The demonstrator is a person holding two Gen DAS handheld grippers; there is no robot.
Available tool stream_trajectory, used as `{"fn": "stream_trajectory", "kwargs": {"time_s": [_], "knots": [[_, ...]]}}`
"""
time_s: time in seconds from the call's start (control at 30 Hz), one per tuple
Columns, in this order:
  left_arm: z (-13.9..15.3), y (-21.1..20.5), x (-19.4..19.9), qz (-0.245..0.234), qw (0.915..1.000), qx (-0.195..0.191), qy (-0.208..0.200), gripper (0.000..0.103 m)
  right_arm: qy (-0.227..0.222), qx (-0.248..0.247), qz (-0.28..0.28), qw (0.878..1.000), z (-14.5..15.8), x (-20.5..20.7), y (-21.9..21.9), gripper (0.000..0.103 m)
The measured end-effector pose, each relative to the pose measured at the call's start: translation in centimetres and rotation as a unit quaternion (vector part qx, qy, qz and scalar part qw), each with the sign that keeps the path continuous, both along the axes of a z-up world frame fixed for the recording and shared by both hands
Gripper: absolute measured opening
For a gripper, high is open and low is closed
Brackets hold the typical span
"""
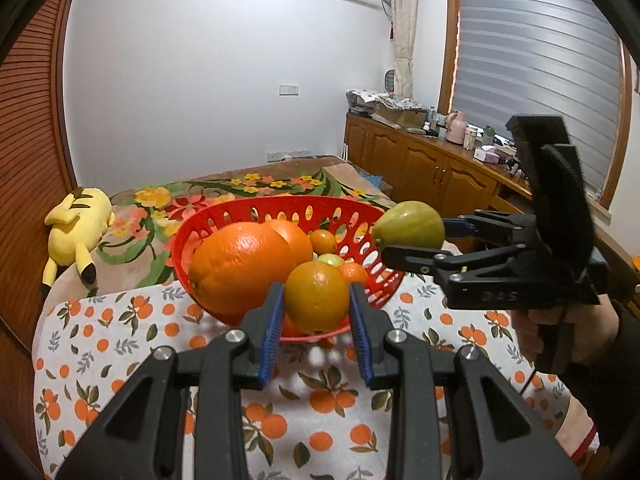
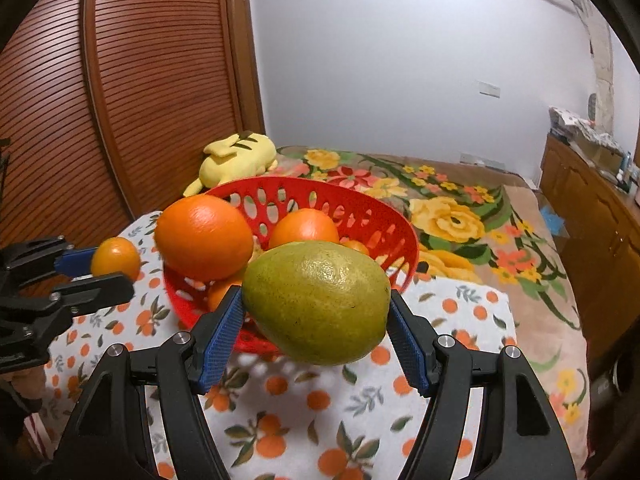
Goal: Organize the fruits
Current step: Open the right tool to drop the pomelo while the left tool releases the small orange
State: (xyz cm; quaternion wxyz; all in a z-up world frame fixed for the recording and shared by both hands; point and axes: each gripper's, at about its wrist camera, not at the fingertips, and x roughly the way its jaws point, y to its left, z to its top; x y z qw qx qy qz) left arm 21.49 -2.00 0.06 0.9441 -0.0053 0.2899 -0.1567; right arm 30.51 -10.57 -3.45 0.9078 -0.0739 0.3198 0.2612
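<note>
left gripper [image 1: 316,316]: clenched on a small orange [image 1: 316,296], near the red basket [image 1: 280,206]. right gripper [image 2: 316,320]: grasping a green pear [image 2: 316,302].

Glossy red plastic basket [image 1: 224,216], dimpled shiny orange [image 1: 240,264], printed cloth [image 1: 320,432], slatted wood door [image 2: 120,100]

Home bedroom, floral bedspread [image 1: 256,188], yellow plush toy [image 1: 78,224], wooden cabinets [image 1: 420,164], window blind [image 1: 536,64]

White walls [image 1: 200,60], louvered wardrobe [image 2: 120,80], shaded window [image 1: 532,60]
</note>
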Motion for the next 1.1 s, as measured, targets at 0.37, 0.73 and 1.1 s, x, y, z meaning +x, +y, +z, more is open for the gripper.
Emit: {"fn": "stream_trajectory", "kwargs": {"time_s": [0.37,0.73,1.1], "knots": [[-0.4,-0.3,2.4,-0.009,0.9999,0.002,0.006,0.03,0.025,-0.001,0.008,1.0,-1.8,3.7,1.0,0.072],[-1.0,-1.2,3.1,-0.015,0.9998,0.003,0.013,0.03,0.02,-0.002,0.015,1.0,-2.1,4.1,1.5,0.073],[-2.0,-1.6,3.8,-0.018,0.9996,0.006,0.022,0.03,-0.001,0.03,0.003,1.0,-0.2,3.9,-0.1,0.074]]}}
